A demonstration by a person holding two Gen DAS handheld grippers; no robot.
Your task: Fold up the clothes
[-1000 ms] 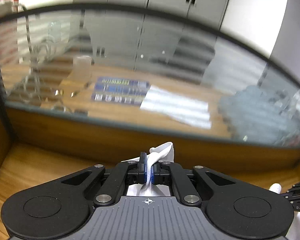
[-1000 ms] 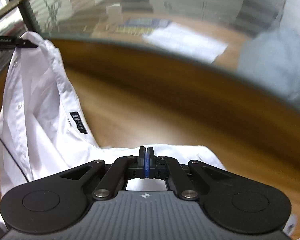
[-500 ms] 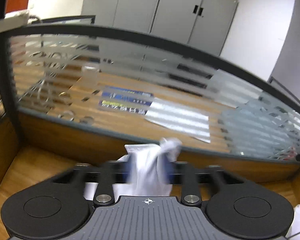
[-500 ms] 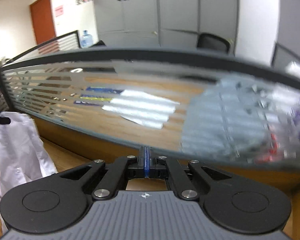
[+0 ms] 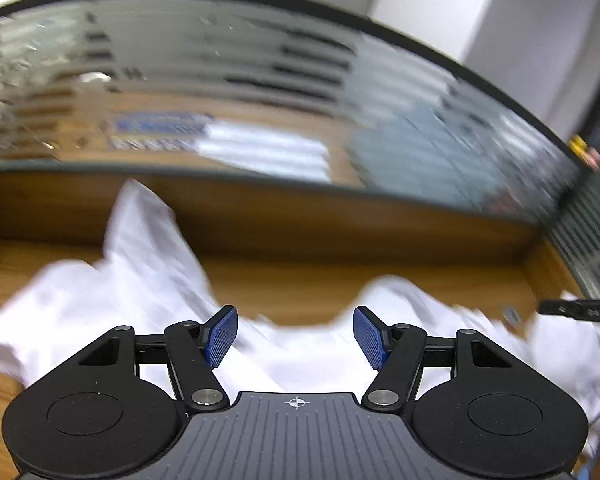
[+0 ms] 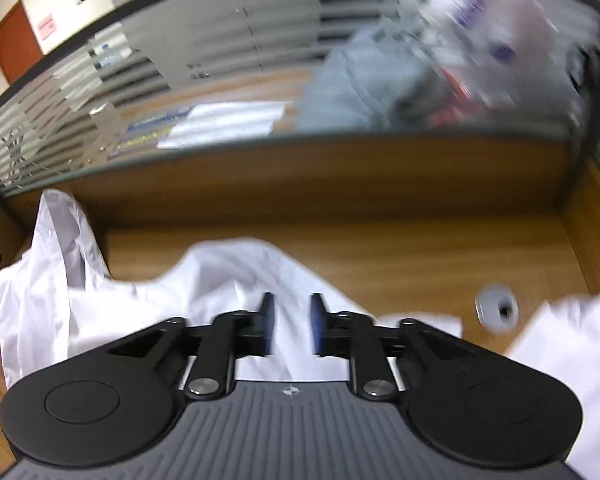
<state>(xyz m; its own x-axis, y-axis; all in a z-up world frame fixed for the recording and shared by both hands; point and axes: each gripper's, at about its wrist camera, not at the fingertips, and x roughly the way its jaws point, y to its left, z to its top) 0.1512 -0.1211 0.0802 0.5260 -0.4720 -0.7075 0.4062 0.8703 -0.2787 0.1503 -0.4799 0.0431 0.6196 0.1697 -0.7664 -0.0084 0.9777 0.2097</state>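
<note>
A white shirt (image 5: 148, 280) lies crumpled and blurred on the wooden desk (image 5: 300, 280), one fold standing up at the left. My left gripper (image 5: 295, 336) hovers over it, open, with nothing between its blue pads (image 5: 220, 336). In the right wrist view the same shirt (image 6: 228, 280) spreads below my right gripper (image 6: 292, 328). That gripper's jaws are opening, and the narrow gap between them shows only the cloth underneath, not pinched. The right gripper's black finger (image 5: 580, 312) pokes in at the left wrist view's right edge.
A striped glass partition (image 6: 260, 60) on a wooden back panel (image 6: 340, 176) closes off the desk's far side. Papers (image 6: 224, 120) and a grey cloth heap (image 6: 364, 80) lie beyond it. A round grey cable grommet (image 6: 496, 308) sits in the desk at the right.
The left gripper let go of the pinched white cloth and opened wide. The right jaws went from shut to parted. The shirt dropped from hanging onto the desk, and both views tipped down.
</note>
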